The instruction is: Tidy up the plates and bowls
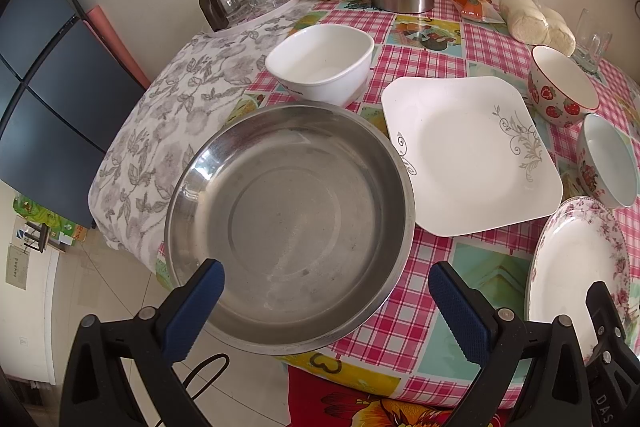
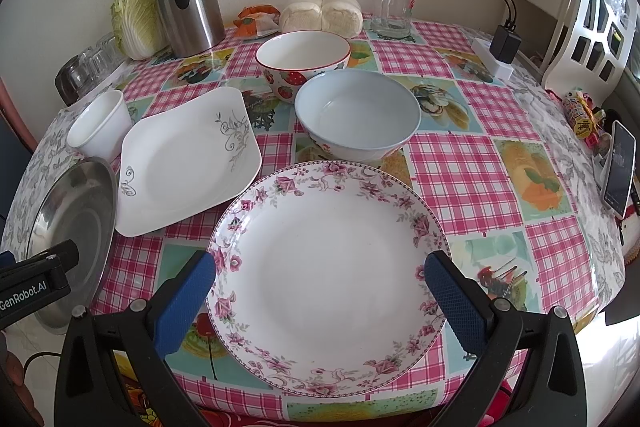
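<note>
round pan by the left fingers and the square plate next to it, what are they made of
Round pan: looks like stainless steel, going by its dull grey sheen, reflections and scuffs. Square plate: probably glazed ceramic or opal glass; glossy white with a printed grey vine.

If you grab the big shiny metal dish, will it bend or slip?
The metal dish looks stiff, so it probably won't bend. Its polished rim may be slippery between the open left gripper's fingers. It also hangs past the table edge, so a push might tip it off. It probably wouldn't shatter like the flowered plate.
</note>
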`<state>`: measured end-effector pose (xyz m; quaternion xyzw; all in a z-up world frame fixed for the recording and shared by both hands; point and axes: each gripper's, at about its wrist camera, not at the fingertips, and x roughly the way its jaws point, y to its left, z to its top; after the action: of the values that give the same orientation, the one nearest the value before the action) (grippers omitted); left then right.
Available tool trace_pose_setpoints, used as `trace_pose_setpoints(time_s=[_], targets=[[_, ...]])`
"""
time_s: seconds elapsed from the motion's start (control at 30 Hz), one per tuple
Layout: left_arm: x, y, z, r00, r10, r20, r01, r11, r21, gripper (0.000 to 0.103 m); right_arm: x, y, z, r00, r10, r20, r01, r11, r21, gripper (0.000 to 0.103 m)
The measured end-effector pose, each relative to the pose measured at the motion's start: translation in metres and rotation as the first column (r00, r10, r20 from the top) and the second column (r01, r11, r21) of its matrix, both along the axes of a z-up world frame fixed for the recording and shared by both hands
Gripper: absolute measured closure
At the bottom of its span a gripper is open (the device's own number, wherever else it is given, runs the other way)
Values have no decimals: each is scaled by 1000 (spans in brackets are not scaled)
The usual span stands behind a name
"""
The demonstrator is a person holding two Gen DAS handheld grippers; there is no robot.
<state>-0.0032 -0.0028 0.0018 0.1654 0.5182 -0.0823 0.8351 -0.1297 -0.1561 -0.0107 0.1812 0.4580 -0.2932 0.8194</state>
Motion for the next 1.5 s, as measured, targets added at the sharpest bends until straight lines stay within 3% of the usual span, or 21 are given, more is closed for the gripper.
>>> trace_pose_setpoints(time_s=[1.2,1.3,1.5], targets=[[2,2,-1,1000,5,-13,-5,1000,-13,0,3,1,-2,1000,2,-3,-2,1000,1,0],[7,17,1,999,47,-25,-49,996,-74,0,5,4,-2,1000,13,-1,-13,1000,3,0],[25,64,3,978,209,11,-207,972,-111,0,19,19,-3,996,90,1,-90,996,-8,0]])
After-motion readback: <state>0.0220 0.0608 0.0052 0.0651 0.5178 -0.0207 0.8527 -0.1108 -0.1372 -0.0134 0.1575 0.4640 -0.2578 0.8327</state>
